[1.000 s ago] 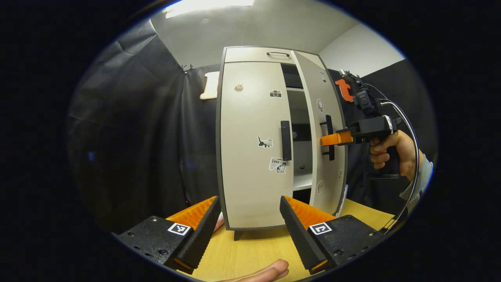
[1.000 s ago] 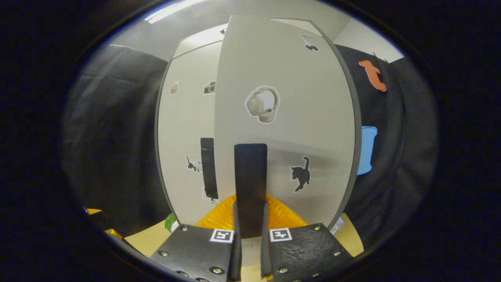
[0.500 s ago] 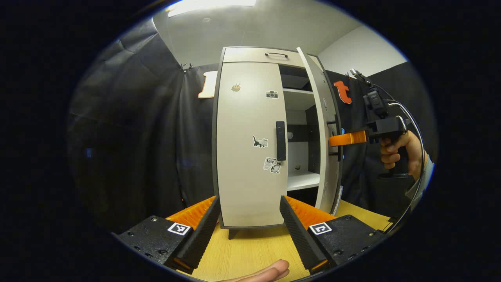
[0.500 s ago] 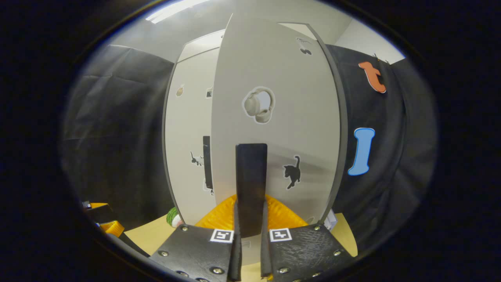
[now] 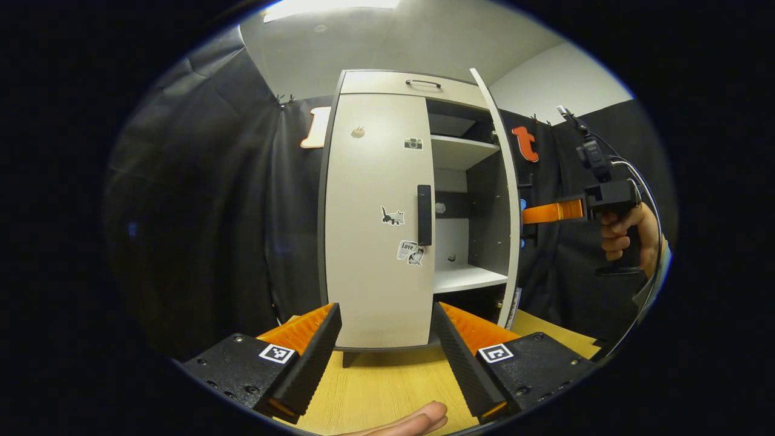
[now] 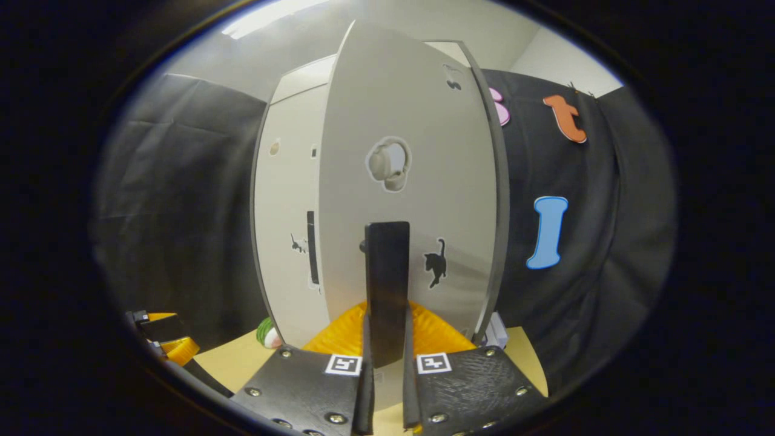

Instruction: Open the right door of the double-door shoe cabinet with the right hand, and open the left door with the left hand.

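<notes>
Right door [image 5: 507,200] is being swung wider than a second ago by the right gripper [image 6: 385,357], clamped on its handle [image 6: 386,290], while the left gripper [image 5: 387,339] is being held wide open and empty, short of the closed left door [image 5: 375,224] of the shoe cabinet [image 5: 399,82], so half the task is nearly done.

Pale grey shoe cabinet [image 5: 378,242] with black handles, cat stickers, yellow wooden table [image 5: 387,387]

Lit from above by a ceiling light panel [image 5: 330,7], glaring white. Strong fisheye bending of the shoe cabinet [image 5: 387,212] edges. Black cloth beside cabinet dim, focus sharp.
</notes>
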The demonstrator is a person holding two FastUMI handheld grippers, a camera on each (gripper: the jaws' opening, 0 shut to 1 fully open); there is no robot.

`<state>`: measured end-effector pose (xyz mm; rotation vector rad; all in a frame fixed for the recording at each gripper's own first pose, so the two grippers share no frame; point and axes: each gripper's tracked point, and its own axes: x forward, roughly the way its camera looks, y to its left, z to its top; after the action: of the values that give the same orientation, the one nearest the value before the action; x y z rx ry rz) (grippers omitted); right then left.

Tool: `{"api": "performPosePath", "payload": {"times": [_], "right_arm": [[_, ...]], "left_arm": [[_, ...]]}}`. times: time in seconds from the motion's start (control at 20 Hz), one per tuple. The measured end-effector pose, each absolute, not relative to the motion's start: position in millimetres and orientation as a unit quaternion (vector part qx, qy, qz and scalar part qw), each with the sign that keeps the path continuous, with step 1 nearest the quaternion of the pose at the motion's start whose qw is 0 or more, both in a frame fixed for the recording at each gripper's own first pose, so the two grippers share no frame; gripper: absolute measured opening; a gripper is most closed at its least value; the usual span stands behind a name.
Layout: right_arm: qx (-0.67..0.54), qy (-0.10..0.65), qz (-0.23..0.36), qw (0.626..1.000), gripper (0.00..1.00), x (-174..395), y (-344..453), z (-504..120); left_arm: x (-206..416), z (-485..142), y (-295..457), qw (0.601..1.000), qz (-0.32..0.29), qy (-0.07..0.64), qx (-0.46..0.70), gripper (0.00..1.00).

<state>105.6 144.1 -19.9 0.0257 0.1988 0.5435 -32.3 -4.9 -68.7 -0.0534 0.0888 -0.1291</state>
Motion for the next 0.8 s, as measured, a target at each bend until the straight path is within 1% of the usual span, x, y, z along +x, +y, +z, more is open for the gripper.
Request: {"api": "performPosePath", "payload": {"times": [0.8], "right_arm": [[0.019,0.098,0.238,0.966,0.18,102,87,-17]], "left_arm": [[-34,-73,-20,0.996,-0.079,0.041,-0.02,0.95]]}}
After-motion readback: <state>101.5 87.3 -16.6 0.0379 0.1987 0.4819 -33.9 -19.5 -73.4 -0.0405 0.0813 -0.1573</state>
